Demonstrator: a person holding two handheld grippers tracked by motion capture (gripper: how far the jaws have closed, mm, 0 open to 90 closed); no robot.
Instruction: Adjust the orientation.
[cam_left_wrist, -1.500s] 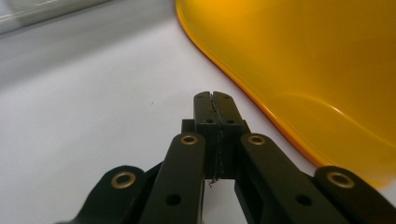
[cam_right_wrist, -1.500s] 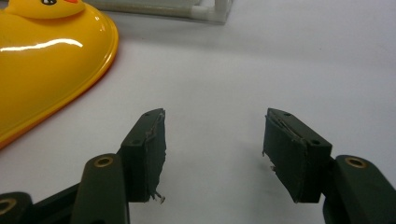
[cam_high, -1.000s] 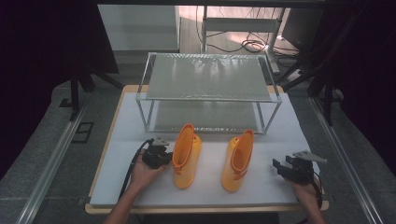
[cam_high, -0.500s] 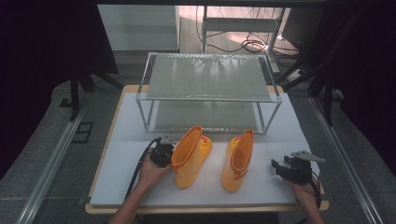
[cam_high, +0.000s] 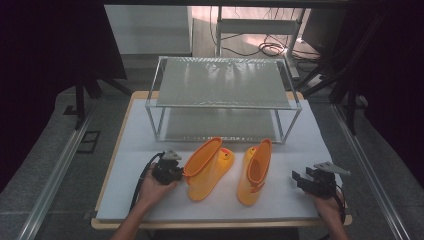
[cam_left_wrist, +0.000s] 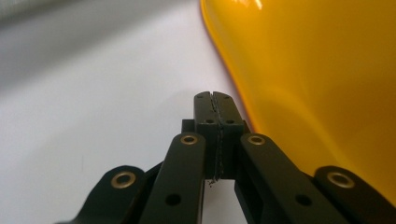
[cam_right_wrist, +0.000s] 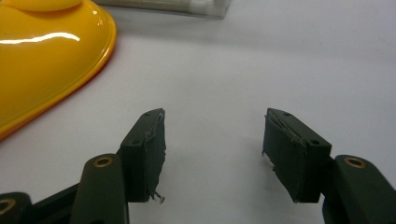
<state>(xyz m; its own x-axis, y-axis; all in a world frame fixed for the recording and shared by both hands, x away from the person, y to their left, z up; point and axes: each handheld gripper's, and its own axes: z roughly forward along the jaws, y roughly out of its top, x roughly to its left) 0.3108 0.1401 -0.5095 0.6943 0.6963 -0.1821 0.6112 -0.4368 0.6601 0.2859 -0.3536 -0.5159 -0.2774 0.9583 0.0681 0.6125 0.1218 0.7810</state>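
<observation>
Two yellow-orange rubber boots lie on the white table top (cam_high: 300, 135). The left boot (cam_high: 207, 167) lies slanted, its far end leaning to the right. My left gripper (cam_high: 181, 172) rests against its left side, jaws shut with nothing between them. In the left gripper view the shut left gripper (cam_left_wrist: 215, 95) sits beside the boot's glossy wall (cam_left_wrist: 317, 84). The right boot (cam_high: 255, 172) lies straighter. My right gripper (cam_high: 296, 177) stands open on the table to its right, apart from it. Between the open pads of the right gripper (cam_right_wrist: 215, 135) is bare table, with the boot (cam_right_wrist: 42, 60) at upper left.
A metal-framed rack (cam_high: 225, 106) with two shelves stands at the back of the table, just behind the boots; its base edge (cam_right_wrist: 177, 7) shows in the right gripper view. Dark floor and stand legs surround the table. White table lies bare at both sides.
The left boot has turned from straight to slanted, its far end swinging right. The left gripper stays by its side, shut. The right gripper and right boot have not moved.
</observation>
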